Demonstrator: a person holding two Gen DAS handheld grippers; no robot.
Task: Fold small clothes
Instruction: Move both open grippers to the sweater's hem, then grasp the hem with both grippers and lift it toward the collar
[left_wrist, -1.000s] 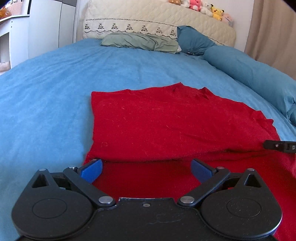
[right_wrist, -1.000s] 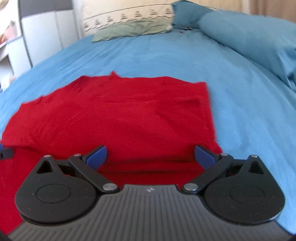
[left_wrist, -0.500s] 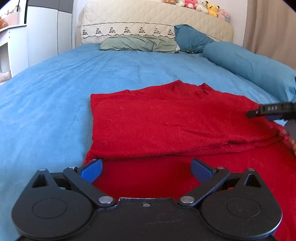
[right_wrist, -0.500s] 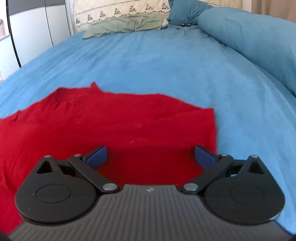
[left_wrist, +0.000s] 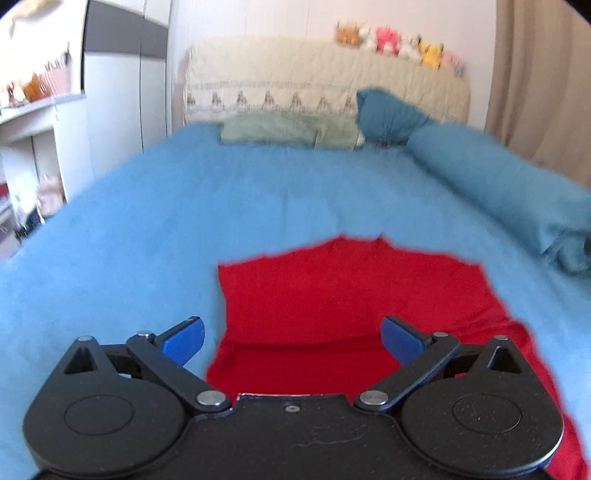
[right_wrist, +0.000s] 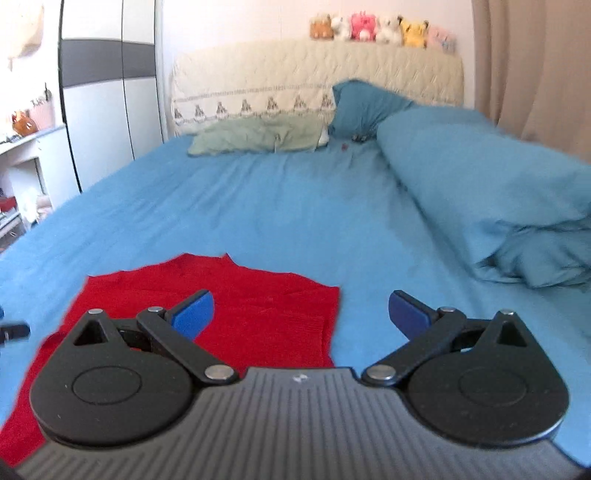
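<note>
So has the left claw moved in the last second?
Yes. The left claw has pulled back and up: the cream quilted headboard now sits lower in its view, and the red knit garment looks smaller.

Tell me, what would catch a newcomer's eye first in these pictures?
The bright red garment lies partly folded on the blue bedsheet, right ahead of both tools. Each gripper, left and right, shows blue-tipped jaws spread wide, holding nothing. Far back, a row of plush toys lines the top of the cream headboard.
</note>
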